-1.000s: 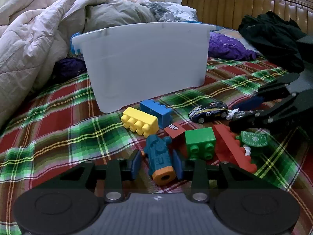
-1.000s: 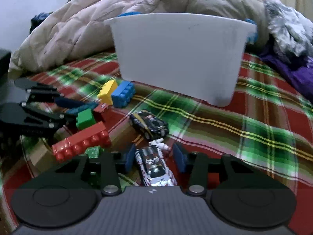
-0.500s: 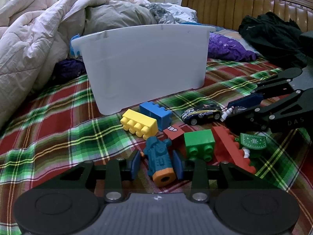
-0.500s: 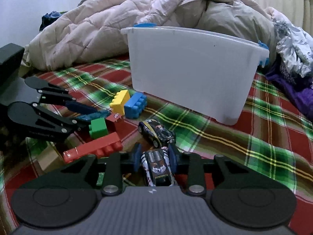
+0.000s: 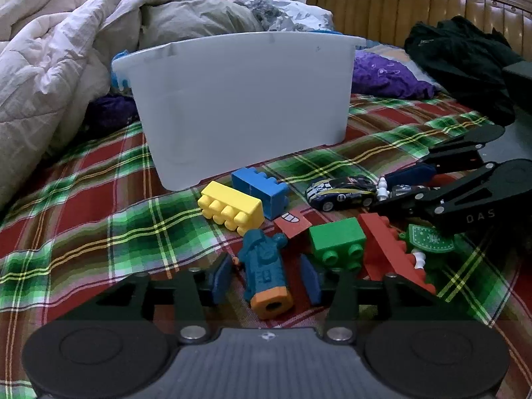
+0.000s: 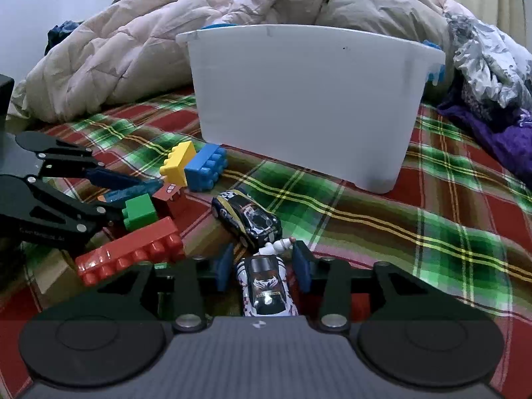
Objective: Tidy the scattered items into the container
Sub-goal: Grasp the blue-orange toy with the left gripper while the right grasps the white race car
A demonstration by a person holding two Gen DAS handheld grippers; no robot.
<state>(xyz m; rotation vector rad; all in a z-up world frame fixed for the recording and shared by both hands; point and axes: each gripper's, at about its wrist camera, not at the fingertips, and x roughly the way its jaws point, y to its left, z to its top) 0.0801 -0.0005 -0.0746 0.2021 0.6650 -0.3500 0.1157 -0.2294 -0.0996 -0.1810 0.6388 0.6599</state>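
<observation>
A white plastic bin (image 5: 239, 106) stands on the plaid bed, also in the right wrist view (image 6: 309, 103). My left gripper (image 5: 266, 276) is open around a teal toy with an orange end (image 5: 266, 272) that lies on the cover. My right gripper (image 6: 262, 266) has its pads against a white tiger-print toy car (image 6: 266, 286). A dark toy car (image 6: 246, 217) lies just ahead of it. Yellow (image 5: 231, 207), blue (image 5: 261, 188), green (image 5: 337, 242) and red (image 5: 392, 252) bricks lie between the grippers.
A rumpled quilt (image 5: 66, 60) is piled behind and left of the bin. Purple cloth (image 5: 389, 74) and black clothes (image 5: 462, 60) lie at the right by the wooden headboard (image 5: 415, 10). A small white figure (image 6: 277, 247) lies beside the tiger car.
My right gripper closed in on the tiger-print car and lifted back a little. My left gripper stayed around the teal toy, easing slightly wider.
</observation>
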